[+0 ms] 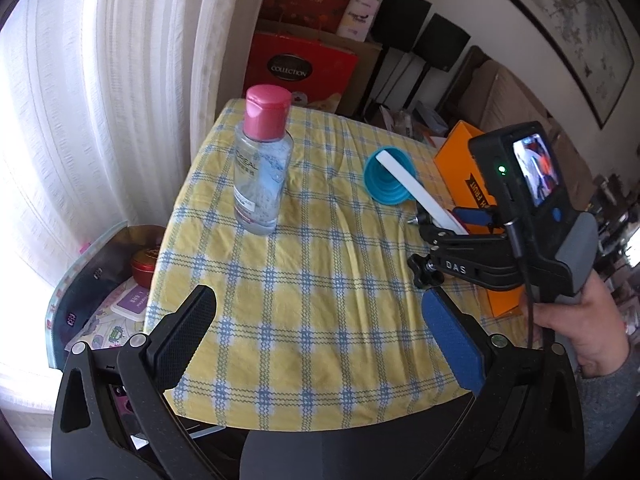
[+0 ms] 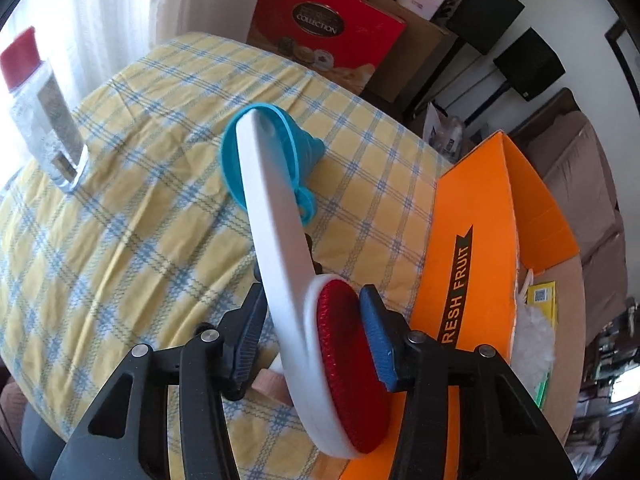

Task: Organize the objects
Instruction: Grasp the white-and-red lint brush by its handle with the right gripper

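Note:
My right gripper (image 2: 310,320) is shut on a white lint brush (image 2: 276,216) with a red pad, held above the table edge beside the orange box (image 2: 476,208); the brush handle points toward a blue collapsible funnel (image 2: 296,148) lying on the tablecloth. In the left wrist view the right gripper (image 1: 452,220) shows at the right, holding the white brush (image 1: 408,184) over the funnel (image 1: 380,184). A clear bottle with a pink cap (image 1: 262,160) stands upright at the far left of the table. My left gripper (image 1: 320,328) is open and empty over the near table.
The table wears a yellow and blue checked cloth (image 1: 312,280). The orange box (image 1: 460,160) stands open at the right edge with items inside. Red gift boxes (image 1: 296,68) and black speakers stand behind. A bag with tins (image 1: 120,292) sits left of the table below.

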{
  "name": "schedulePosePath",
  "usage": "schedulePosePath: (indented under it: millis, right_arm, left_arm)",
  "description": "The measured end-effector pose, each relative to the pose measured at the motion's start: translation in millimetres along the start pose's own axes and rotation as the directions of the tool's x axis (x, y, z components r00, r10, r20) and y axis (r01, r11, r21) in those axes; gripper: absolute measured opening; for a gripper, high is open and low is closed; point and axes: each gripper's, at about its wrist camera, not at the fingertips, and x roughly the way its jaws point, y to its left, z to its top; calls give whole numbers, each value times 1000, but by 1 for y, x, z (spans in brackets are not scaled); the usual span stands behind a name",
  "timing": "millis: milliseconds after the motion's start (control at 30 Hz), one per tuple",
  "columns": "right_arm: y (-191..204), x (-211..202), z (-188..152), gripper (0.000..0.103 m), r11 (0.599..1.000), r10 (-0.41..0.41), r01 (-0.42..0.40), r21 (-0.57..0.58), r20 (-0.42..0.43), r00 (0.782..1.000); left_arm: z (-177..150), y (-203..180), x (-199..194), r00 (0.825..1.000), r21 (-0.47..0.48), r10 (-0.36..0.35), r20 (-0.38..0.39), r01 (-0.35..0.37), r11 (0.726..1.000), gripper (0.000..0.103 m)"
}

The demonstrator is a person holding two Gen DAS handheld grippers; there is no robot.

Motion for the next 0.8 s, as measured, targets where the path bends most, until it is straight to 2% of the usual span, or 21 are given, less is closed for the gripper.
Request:
schedulePosePath:
  millis: [100,367,467,600,800]
  right_arm:
    - [0,0,1,37,1000,-8,8,4,6,1000]
    - [-25,-18,2,29,986,129,-133,100,45,991]
    - [-34,-31,1,29,967,205,-213,139,67,976]
    - [-45,-41,1,29,925,322,-333,183,89,943]
    - [-49,-60,-1,29,908,360,-379,178,130,924]
  left_arm:
    - [-2,-4,5,1000,7,-25,-12,25,1000,103]
    - [-7,-40,27,989,67,-130,-76,135,989,103]
    - [-7,-54,37,978,81,-182,-97,190,978,103]
    - [-5,-72,54,964,97,-234,-126,246,964,103]
    - [-1,-93,68,955,139,-274,-114,289,947,103]
